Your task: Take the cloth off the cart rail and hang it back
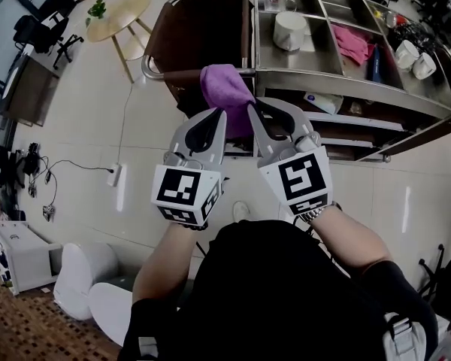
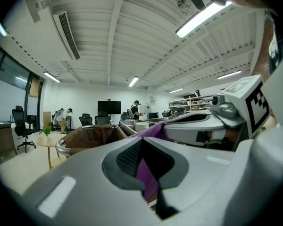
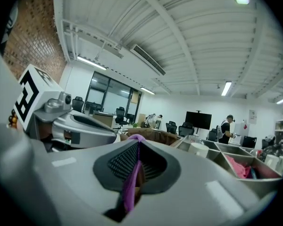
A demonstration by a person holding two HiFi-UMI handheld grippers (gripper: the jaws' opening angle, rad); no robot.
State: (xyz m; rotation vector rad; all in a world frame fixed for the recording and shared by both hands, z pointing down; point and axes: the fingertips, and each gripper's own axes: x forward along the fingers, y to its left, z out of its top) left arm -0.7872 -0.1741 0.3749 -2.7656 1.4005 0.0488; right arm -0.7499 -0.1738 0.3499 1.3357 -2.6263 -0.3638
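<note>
By cart rail (image 1: 173,74), bunched purple cloth (image 1: 225,89)

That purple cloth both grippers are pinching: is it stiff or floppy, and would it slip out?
Probably floppy: the purple cloth bunches into a rumpled lump between the left gripper and right gripper. Likely light, since thin pinched folds carry it. The ribbed pads biting it should limit slipping.

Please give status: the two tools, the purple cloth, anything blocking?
Left tool shut on purple cloth. Right tool shut on same cloth. Cloth bunched between them at cart rail; off the rail or not, unclear. No obstacle seen.
</note>
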